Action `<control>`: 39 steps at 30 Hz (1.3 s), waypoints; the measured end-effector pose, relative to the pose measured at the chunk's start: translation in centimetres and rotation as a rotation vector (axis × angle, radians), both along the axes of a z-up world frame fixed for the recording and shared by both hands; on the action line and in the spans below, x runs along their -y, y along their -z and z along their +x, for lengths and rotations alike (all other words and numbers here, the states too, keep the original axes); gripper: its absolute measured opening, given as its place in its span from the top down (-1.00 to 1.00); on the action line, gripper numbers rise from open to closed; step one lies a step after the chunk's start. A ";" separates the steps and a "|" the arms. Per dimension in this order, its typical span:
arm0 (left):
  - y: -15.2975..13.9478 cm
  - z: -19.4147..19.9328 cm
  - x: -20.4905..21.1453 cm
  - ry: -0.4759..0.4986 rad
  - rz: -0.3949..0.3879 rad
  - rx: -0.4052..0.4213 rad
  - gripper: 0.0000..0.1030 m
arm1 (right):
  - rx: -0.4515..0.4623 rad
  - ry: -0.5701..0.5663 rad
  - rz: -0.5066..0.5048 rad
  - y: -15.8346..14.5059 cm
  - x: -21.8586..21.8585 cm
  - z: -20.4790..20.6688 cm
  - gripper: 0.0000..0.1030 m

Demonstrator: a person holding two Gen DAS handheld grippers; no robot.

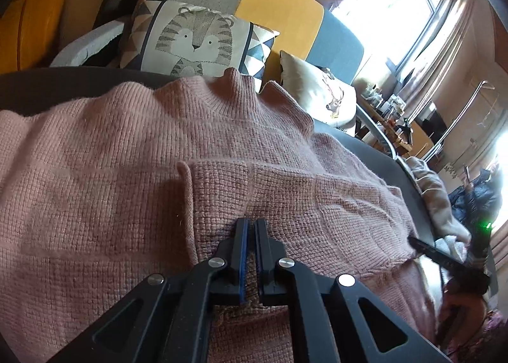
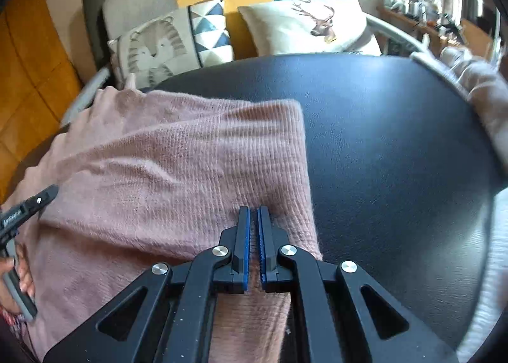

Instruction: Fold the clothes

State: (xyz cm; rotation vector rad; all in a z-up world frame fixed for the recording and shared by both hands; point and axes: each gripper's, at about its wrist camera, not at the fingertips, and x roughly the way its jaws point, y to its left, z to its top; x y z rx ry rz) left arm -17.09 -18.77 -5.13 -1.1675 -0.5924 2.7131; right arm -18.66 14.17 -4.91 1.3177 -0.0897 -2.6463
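A pink knitted sweater (image 1: 133, 153) lies spread on a round black table (image 2: 397, 147), its collar toward the sofa. A folded sleeve part (image 1: 317, 201) lies across its body. My left gripper (image 1: 251, 223) is shut on a fold of the pink sweater near its lower edge. In the right wrist view the sweater (image 2: 165, 166) covers the table's left half, and my right gripper (image 2: 253, 212) is shut on its near right corner. The left gripper's body (image 2: 25, 210) and a hand (image 2: 22, 280) show at the far left edge.
Behind the table stands a sofa with grey, yellow and blue back panels (image 1: 279, 4), a tiger-print cushion (image 1: 193, 42) and a deer-print cushion (image 2: 311, 26). Pale clothes (image 2: 482, 96) lie at the table's right rim. A cluttered side table (image 1: 397, 121) stands by the window.
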 end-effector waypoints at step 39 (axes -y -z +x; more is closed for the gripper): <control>0.3 2.8 2.6 -0.065 0.138 -0.008 0.78 | 0.017 -0.805 0.048 1.0 30.5 -3.8 0.95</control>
